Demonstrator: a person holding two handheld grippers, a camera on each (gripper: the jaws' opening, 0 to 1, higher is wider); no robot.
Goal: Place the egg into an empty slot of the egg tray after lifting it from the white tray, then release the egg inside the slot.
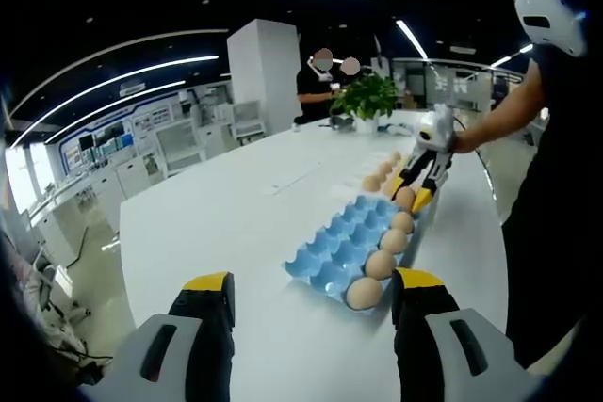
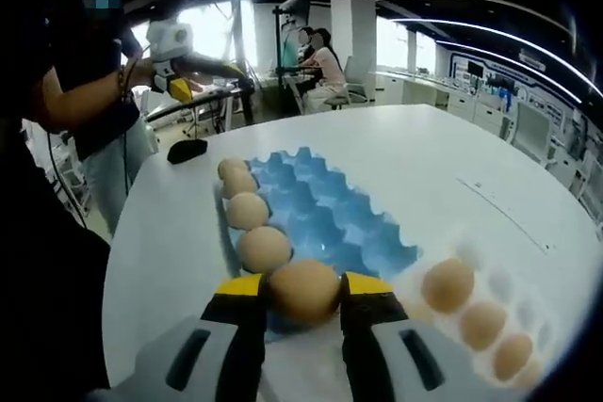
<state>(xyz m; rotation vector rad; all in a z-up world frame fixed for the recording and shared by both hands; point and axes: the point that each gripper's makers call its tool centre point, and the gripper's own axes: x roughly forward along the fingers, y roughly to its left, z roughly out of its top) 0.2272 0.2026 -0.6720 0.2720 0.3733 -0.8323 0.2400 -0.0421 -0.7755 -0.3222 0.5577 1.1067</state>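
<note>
Over the blue egg tray (image 2: 325, 209), end slot: right gripper (image 2: 303, 291) pinching an egg (image 2: 303, 289). Well short of that tray, left gripper (image 1: 311, 286) spread, holding nothing.

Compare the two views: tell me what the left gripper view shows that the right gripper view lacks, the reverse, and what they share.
Left gripper view: a green potted plant at the table's far end, and the left gripper hanging open above the white table, holding nothing.

Right gripper view: a black object near the table edge, and the right gripper shut on a brown egg.

Both: the blue egg tray with a row of eggs along one edge, and the white tray holding more eggs.
</note>
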